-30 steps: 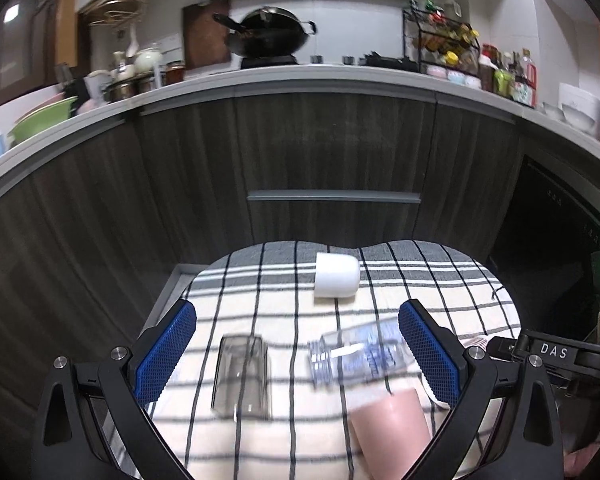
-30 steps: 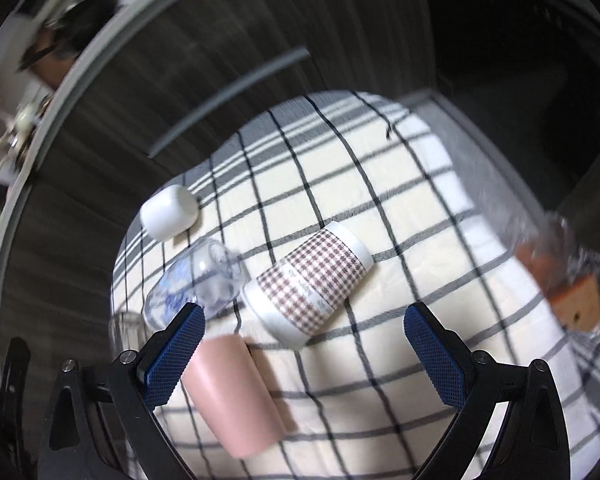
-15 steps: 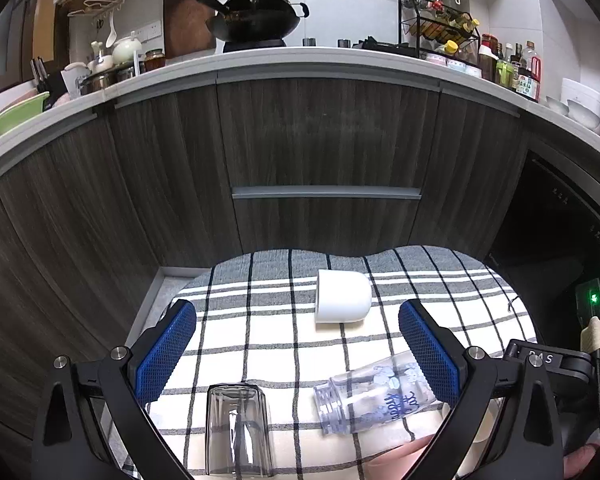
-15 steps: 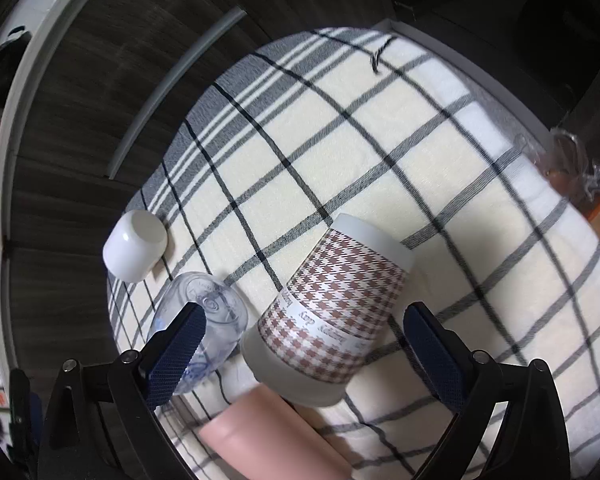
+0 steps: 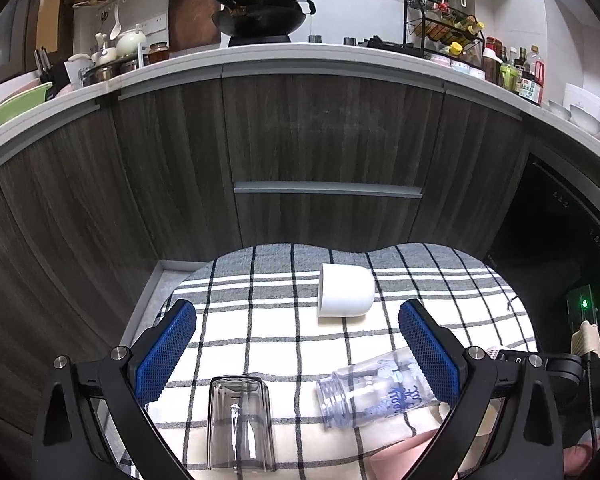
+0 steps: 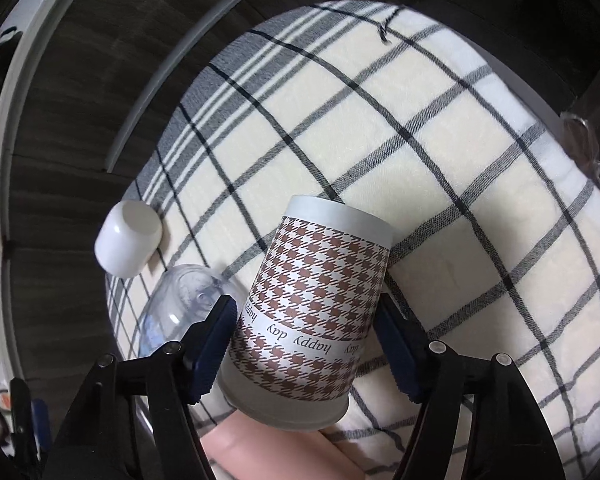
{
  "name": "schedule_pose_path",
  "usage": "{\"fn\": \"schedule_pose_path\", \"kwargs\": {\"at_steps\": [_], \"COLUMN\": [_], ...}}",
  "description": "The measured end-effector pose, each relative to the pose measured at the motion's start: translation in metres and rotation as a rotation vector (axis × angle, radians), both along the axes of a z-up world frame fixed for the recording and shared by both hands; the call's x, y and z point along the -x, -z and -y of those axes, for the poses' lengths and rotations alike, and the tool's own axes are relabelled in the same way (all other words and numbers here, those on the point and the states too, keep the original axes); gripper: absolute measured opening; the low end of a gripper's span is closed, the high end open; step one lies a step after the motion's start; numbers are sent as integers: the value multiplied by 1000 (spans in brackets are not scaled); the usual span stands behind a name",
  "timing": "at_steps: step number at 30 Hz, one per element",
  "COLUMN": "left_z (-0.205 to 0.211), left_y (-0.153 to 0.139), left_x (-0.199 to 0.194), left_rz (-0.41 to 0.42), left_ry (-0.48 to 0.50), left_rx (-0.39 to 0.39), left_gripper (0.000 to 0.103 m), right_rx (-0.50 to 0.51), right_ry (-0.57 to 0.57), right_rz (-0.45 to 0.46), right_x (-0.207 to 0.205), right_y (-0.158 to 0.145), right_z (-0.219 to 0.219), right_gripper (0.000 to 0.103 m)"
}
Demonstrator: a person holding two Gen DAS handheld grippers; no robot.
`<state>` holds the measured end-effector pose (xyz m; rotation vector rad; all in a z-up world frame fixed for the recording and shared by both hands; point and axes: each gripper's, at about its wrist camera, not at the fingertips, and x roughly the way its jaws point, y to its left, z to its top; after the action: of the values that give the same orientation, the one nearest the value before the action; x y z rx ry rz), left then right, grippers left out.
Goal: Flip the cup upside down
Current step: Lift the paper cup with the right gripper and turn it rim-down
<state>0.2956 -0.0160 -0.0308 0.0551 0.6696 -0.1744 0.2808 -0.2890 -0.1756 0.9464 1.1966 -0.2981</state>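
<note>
1. Left wrist view: my left claw hangs wide open and empty over the checked cloth on the table. Ahead of it, between the pads, lies a white cup on its side. Just under the left pad stands a clear glass, apparently already mouth-down. A clear bottle lies on its side by the right pad. Nothing on this side needs me yet, I judge.

2. Right wrist view: my right claw has its pads on either side of the houndstooth cup, touching or very nearly so; I read it as gripping. The cup sits right between the pads, tilted with its far end leaning away. It is frosted white, brown-checked, with a "happy day" band. A pink cup lies below the claw.

3. Progress: grasp looks made; the turn-over and setting down remain.
</note>
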Motion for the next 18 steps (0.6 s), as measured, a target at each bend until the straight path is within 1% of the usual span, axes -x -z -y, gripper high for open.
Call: {"fn": "schedule_pose_path", "kwargs": {"at_steps": [5, 8, 10, 12, 15, 18], "left_z": [-2, -8, -18, -27, -37, -49], "left_y": [-17, -25, -30, -32, -32, -32], "left_x": [24, 47, 63, 78, 100, 124], "left_rz": [21, 23, 26, 7, -24, -37], "left_ry": [8, -6, -38, -52, -72, -88], "left_rx": [-3, 1, 14, 20, -3, -20], "left_gripper": [103, 103, 103, 103, 103, 103], "right_rx": [23, 41, 60, 81, 115, 143], "right_ry": [-37, -91, -140, -193, -273, -372], "right_rz": [27, 33, 40, 46, 63, 74], "right_x": [14, 25, 33, 41, 56, 69], "right_y": [-23, -37, -47, -56, -71, -81], "right_z": [-3, -11, -20, -31, -50, -72], "right_gripper": [70, 70, 70, 70, 70, 70]}}
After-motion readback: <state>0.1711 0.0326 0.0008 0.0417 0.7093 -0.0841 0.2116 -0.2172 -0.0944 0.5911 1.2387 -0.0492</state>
